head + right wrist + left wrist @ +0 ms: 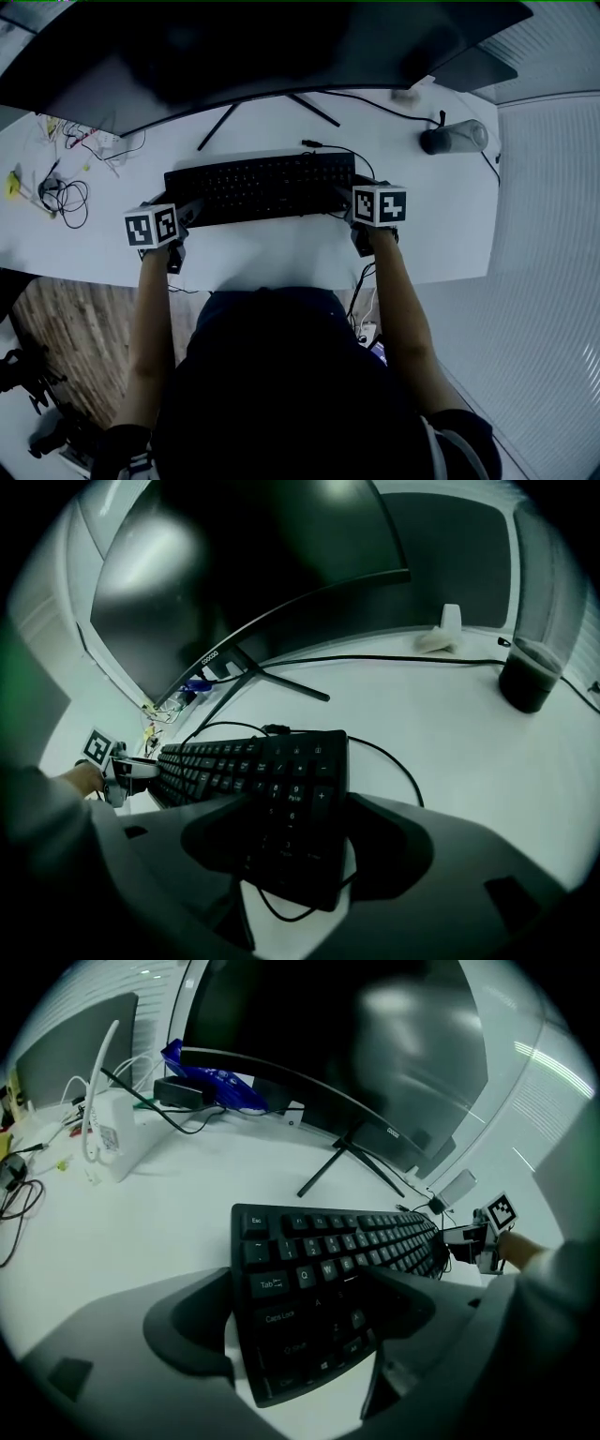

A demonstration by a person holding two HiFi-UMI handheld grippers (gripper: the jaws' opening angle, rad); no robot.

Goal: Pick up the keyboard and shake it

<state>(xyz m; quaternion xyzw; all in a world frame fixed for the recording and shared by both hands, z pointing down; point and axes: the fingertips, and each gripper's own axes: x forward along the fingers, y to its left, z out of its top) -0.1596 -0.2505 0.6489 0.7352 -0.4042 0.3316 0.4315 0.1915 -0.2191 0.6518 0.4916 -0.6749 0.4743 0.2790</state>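
Toward the left edge of the surface (281, 253), loose cables (64, 195) are seen, well apart from the work. The left gripper (185, 216) is set at the left end of the keyboard (267, 186). Its fingers (187, 1321) are clenched across that end beside the Caps Lock key, one on the far edge and one on the near edge. The keyboard is laid lengthwise mid-surface, near the front edge, before the monitor (262, 47). Whether it has been raised off the surface cannot be told.

The right gripper (350, 202) is placed at the number-pad end, with its fingers (398, 846) likewise clamped across the body. A hold at both ends is judged to be chosen so that the long board is not twisted when shaken. Slack in the cord (342, 150) would be needed. A dark cup (455, 138) is stood near the right rear corner, well apart.
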